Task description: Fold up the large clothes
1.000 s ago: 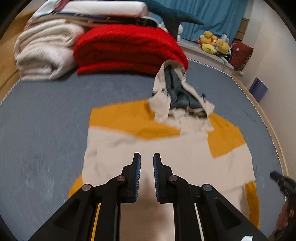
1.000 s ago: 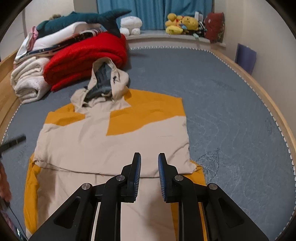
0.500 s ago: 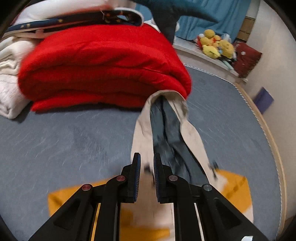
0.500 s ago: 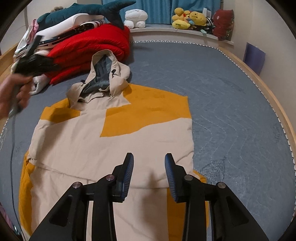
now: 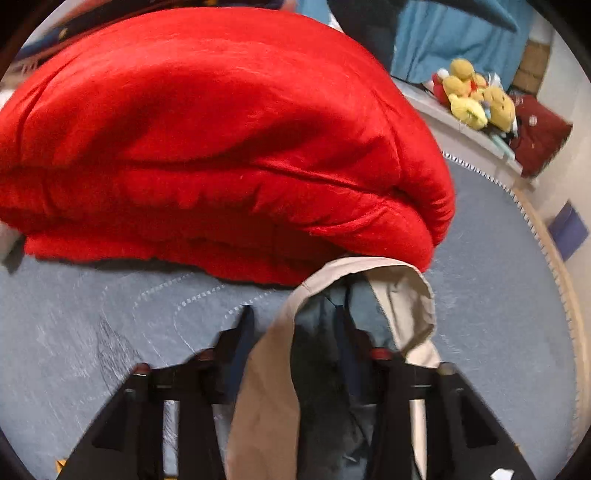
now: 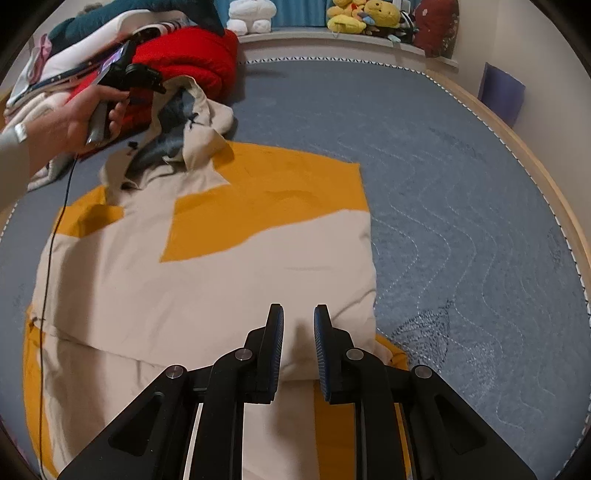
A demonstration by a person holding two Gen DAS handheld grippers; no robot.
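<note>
A beige and orange hoodie (image 6: 229, 273) lies flat on the blue-grey bed cover (image 6: 461, 206), sleeves folded in. Its hood (image 5: 402, 295), lined in grey-blue, points at the red blanket. My left gripper (image 5: 295, 321) is blurred and open, with its jaws wide apart on either side of the hood's rim. In the right wrist view a hand (image 6: 74, 122) holds that left gripper (image 6: 157, 86) at the hood (image 6: 199, 110). My right gripper (image 6: 299, 317) hovers over the hoodie's lower right part. Its jaws are closing to a narrow gap, with nothing between them.
A folded red blanket (image 5: 221, 129) lies just beyond the hood, with white bedding (image 6: 48, 66) stacked beside it. Plush toys (image 6: 362, 14) sit on the ledge at the back. A wooden rim (image 6: 535, 166) bounds the bed on the right, and a blue box (image 6: 502, 92) stands by the wall.
The left gripper travelled from over the hoodie's body up to the hood, and its jaws now stand wider. The right gripper sank slightly; its jaws widened, then narrowed again.
</note>
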